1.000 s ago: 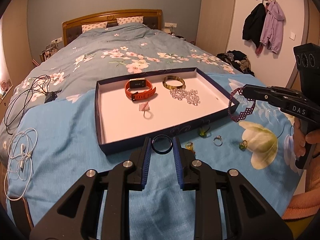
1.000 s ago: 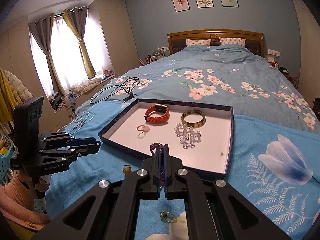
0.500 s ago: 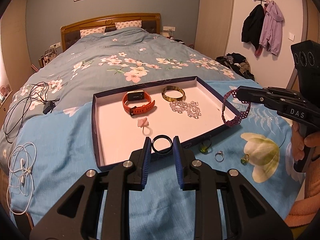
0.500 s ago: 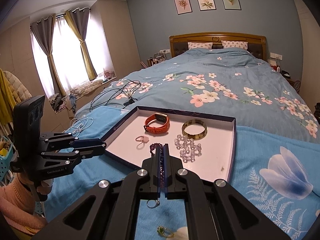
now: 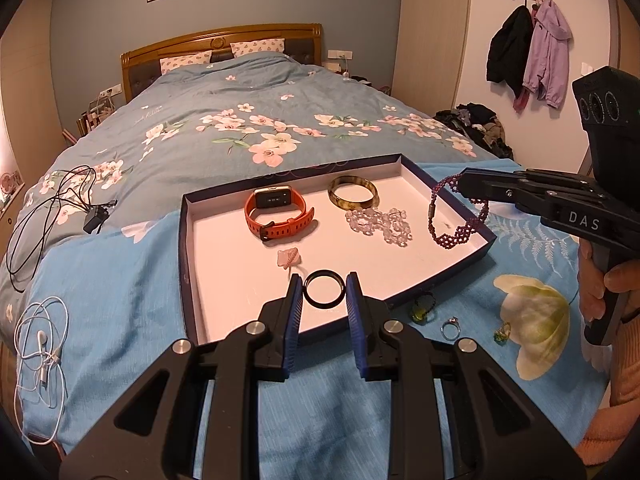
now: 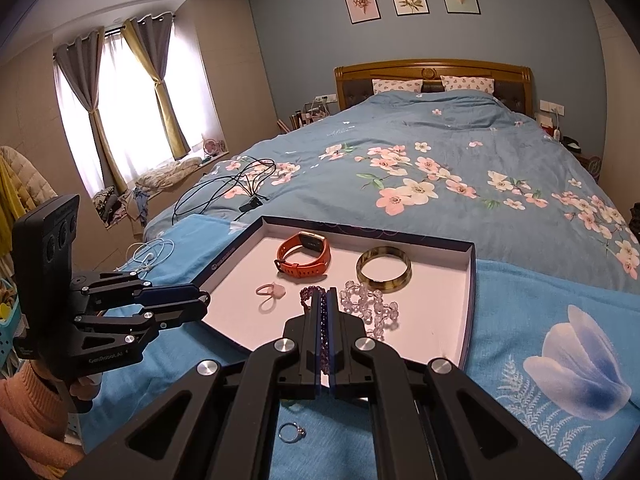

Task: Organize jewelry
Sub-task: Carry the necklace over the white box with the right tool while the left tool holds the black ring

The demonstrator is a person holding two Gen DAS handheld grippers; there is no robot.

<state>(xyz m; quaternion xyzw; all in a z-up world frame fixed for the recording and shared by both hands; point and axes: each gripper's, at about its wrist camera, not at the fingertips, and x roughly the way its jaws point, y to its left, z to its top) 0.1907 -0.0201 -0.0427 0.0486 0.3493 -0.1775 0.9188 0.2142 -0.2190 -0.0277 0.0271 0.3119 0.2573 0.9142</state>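
A dark-rimmed tray (image 5: 188,264) with a white floor lies on the bed. In it are an orange watch (image 5: 279,212), an olive bangle (image 5: 353,193), a clear bead bracelet (image 5: 380,222) and a pink ring (image 5: 289,258). My left gripper (image 5: 323,289) is shut on a black ring (image 5: 323,290) over the tray's near edge. My right gripper (image 6: 323,300) is shut on a purple beaded bracelet (image 5: 456,224), which hangs over the tray's right side; the gripper also shows in the left wrist view (image 5: 466,186).
Loose rings lie on the blue blanket in front of the tray: a green one (image 5: 422,311), a silver one (image 5: 451,326) and a yellow-green one (image 5: 502,334). White earphones (image 5: 38,340) and black cables (image 5: 48,208) lie to the left.
Both grippers moved forward over the tray. The black ring went from in front of the tray's near wall to above its floor; the purple bracelet moved from outside the right edge to over it.
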